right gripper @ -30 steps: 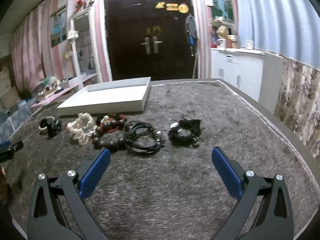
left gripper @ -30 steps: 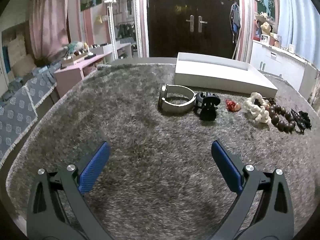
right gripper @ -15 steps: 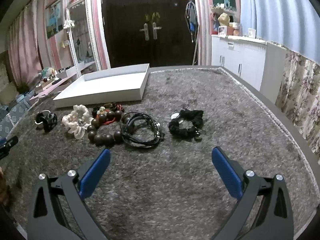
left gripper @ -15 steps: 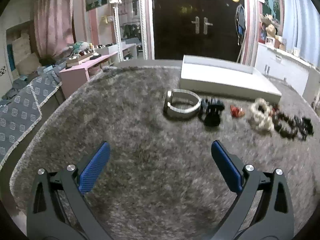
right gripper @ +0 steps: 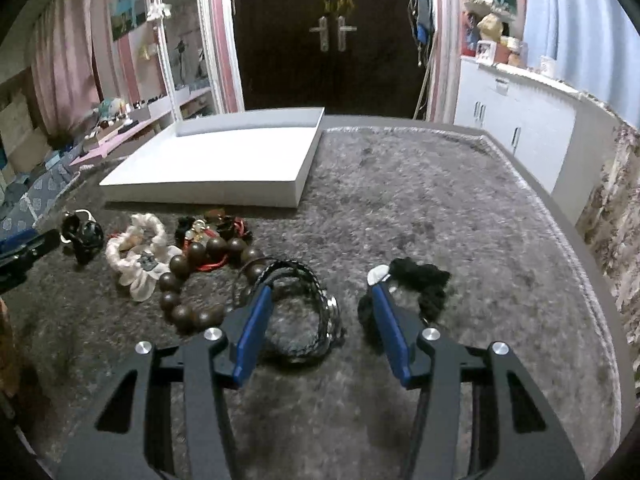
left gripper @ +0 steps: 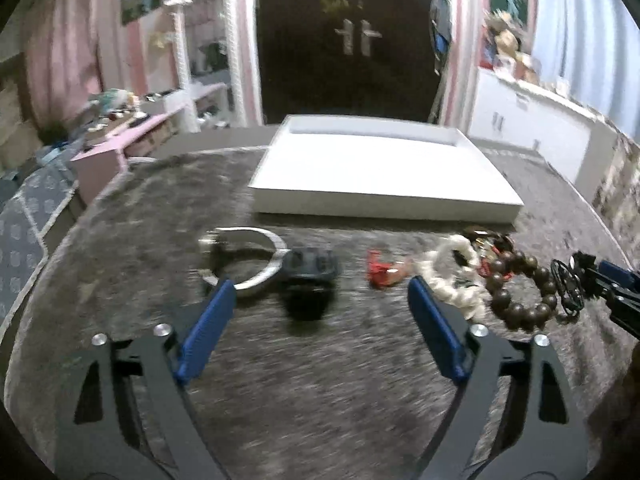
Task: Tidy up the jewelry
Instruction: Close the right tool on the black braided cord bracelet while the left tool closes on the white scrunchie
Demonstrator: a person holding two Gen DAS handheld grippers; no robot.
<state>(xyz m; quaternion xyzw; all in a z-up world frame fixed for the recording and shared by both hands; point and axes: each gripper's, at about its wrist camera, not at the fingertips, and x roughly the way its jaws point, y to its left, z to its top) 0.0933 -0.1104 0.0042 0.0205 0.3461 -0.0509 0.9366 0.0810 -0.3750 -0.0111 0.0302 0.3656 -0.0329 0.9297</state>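
A row of jewelry lies on the grey carpet in front of the white tray (left gripper: 380,172). My left gripper (left gripper: 320,282) has its jaws closing. The black claw clip (left gripper: 310,276) sits just ahead between its fingertips, untouched, and the silver bangle (left gripper: 244,258) is by the left tip. My right gripper (right gripper: 320,291) is also closing, around the black braided bracelet (right gripper: 296,312). Its left pad (right gripper: 252,332) overlaps the cord, while the right pad stands apart from it. A black scrunchie (right gripper: 412,284) lies just right of that gripper.
Between the grippers lie a red charm (left gripper: 382,272), a white scrunchie (right gripper: 138,254), a brown bead bracelet (right gripper: 192,280) and a red-corded bead piece (right gripper: 216,228). The carpet's curved edge (right gripper: 580,264) runs along the right. A dark door and white cabinets stand behind.
Both grippers have come forward to the jewelry row. Both pairs of jaws have narrowed, the right far more. The left view has swung right, and the clip now lies between its fingertips.
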